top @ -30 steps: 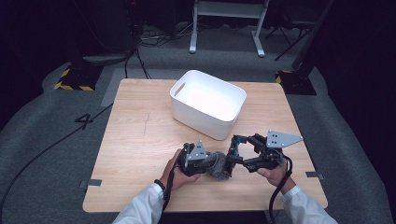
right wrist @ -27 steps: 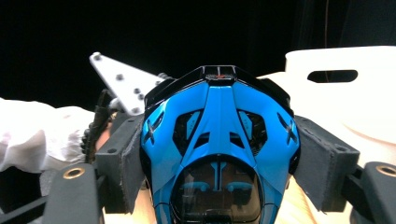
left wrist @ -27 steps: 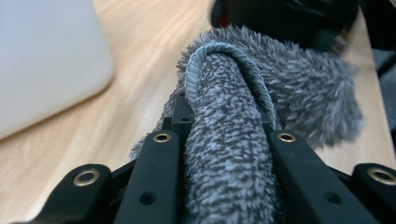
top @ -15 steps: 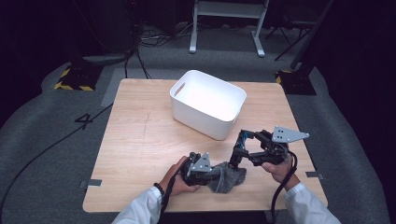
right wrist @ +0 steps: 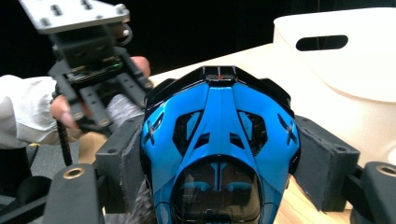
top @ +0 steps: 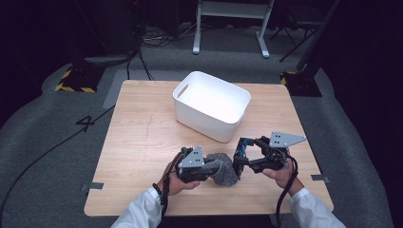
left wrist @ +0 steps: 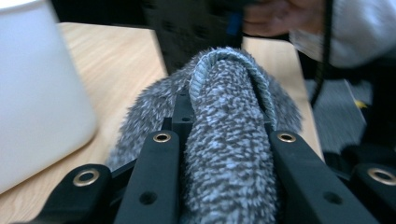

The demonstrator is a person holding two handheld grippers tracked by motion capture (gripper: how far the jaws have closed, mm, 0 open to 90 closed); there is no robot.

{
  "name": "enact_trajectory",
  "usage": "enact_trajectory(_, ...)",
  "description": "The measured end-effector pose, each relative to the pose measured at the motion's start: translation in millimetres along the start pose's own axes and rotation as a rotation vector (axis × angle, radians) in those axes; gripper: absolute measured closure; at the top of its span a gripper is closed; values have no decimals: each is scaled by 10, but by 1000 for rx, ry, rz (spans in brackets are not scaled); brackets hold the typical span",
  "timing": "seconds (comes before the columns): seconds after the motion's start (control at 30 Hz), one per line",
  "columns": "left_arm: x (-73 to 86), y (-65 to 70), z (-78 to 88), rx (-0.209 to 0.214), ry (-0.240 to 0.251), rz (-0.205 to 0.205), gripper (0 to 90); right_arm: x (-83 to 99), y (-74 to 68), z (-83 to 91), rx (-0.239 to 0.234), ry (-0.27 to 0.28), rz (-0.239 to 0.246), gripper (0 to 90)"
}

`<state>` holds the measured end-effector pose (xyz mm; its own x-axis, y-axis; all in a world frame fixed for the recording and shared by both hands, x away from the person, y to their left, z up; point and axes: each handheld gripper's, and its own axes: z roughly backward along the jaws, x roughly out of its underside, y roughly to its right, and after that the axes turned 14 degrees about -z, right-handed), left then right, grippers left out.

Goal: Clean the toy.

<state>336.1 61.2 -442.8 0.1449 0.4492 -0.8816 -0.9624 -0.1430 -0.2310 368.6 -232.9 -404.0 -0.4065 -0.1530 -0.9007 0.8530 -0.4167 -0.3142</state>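
High view: a wooden desk (top: 142,137) carries a white bin (top: 211,105) toward its far side. At the near edge, the left hand-held gripper (top: 209,169) points right and is clamped on a grey fuzzy cloth (top: 224,170), which bulges out past its tip and hangs close to the desk top; whether it touches the wood I cannot tell. The right hand-held gripper (top: 239,159) points left, just beside the cloth, and holds a blue toy (top: 242,151) between its jaws. A grey plate tops each gripper, and white sleeves come in from the bottom edge. The cloth and the toy are near each other, both in front of the bin and apart from it.

Left gripper view: the cloth (left wrist: 229,135) fills the gap between the two black jaws, squeezed narrow, with a ribbed hem looping over its top. The bin (left wrist: 37,84) stands at the left. Beyond the cloth the other hand shows, blurred.

Right gripper view: the toy (right wrist: 219,144), blue with black panels and shaped like a small car or helmet, sits gripped between the padded jaws, which stand fairly wide on it. A tuft of the cloth (right wrist: 122,106) shows behind it at the left, under the left hand-held gripper (right wrist: 100,100). The bin (right wrist: 345,60) is at upper right.
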Motion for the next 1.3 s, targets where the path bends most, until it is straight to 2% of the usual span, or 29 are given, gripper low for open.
enact_trajectory(0.07,26,17,41,2,-31,-13,738,-9,7,23,8,2,0,267)
enact_trajectory(0.13,84,-8,116,-19,-54,3,738,-12,23,63,17,2,-10,267)
enact_trajectory(0.2,168,-56,231,-55,-61,37,737,-13,45,101,41,-9,-10,267)
enact_trajectory(0.3,310,-112,413,-111,-82,84,737,-11,102,152,70,-43,-16,267)
enact_trajectory(0.37,400,-124,507,-145,-114,104,735,3,141,183,87,-68,-29,267)
enact_trajectory(0.5,577,-157,639,-217,-168,146,716,59,198,201,120,-129,-39,267)
enact_trajectory(0.6,695,-196,704,-260,-204,182,669,87,225,200,141,-181,-43,267)
enact_trajectory(0.7,756,-219,753,-277,-224,210,579,105,252,175,157,-236,-46,267)
enact_trajectory(0.77,772,-235,771,-285,-224,235,483,107,260,147,167,-265,-44,266)
enact_trajectory(0.9,784,-249,748,-305,-249,257,275,84,258,16,174,-311,-38,266)
enact_trajectory(0.97,791,-246,722,-299,-265,259,222,61,243,-61,165,-339,-26,266)
enact_trajectory(1.03,803,-238,705,-295,-274,260,192,45,231,-125,158,-363,-13,266)
enact_trajectory(1.13,819,-246,683,-286,-293,261,171,38,248,-211,154,-383,-21,266)
enact_trajectory(1.3,835,-243,647,-273,-312,262,171,18,268,-361,158,-451,-25,265)
